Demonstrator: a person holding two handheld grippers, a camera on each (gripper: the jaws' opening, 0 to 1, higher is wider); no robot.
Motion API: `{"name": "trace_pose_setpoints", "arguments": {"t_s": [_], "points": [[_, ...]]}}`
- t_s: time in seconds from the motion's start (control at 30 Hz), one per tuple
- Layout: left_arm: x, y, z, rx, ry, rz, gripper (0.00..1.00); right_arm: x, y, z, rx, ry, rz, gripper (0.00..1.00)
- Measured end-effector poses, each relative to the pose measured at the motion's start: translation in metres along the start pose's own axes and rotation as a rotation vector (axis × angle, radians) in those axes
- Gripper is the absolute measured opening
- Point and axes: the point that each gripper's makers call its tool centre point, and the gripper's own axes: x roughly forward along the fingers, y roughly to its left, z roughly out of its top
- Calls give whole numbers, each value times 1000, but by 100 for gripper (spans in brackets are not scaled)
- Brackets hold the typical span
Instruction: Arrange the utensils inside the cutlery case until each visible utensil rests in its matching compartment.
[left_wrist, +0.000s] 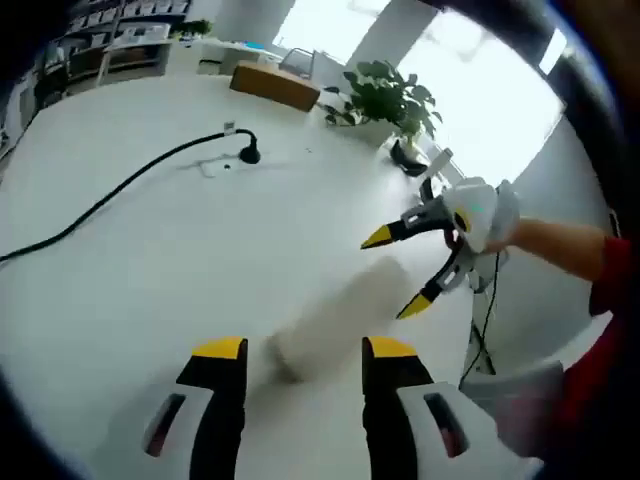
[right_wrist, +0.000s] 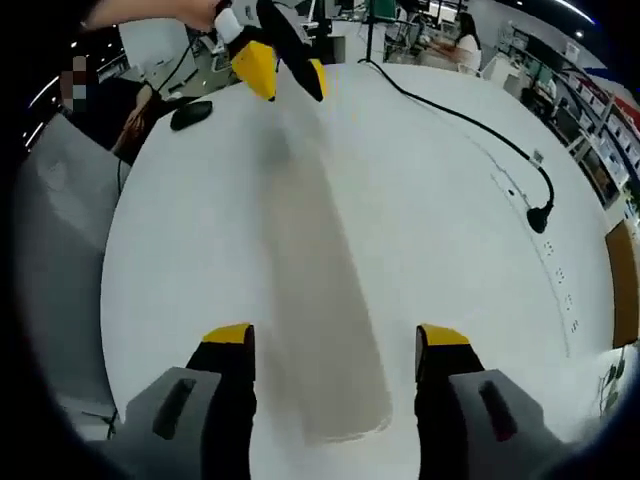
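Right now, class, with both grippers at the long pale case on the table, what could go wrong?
1. The pale case is blurred, probably moving; it may slide on the smooth white table.
2. Both the right gripper and the left gripper stand open around it, so neither grips it.

A white table (left_wrist: 150, 270) carries the items. A long, pale, blurred case (right_wrist: 320, 300) lies on it, running lengthwise between and ahead of the right gripper's (right_wrist: 335, 355) jaws. A black cable (left_wrist: 110, 195) with a plug is laid across the surface, far ahead of both tools. A dark flat object (right_wrist: 190, 114), kind undetermined, rests near the far edge.
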Motion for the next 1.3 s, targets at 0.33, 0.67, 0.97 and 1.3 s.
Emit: {"name": "trace_pose_setpoints", "arguments": {"t_s": [0.33,0.67,0.97,1.3], "points": [[-1,20,-34,-312,-132,12,48,4,2,-5,-10,50,20,55],[15,-8,-58,-490,-191,-87,44,1,1,-15,-185,106,32,38],[26,-32,-67,-474,-153,-78,38,3,1,-17,-190,130,38,38],[40,-32,-74,-410,-41,-118,31,5,26,-20,-341,202,71,37]]}}
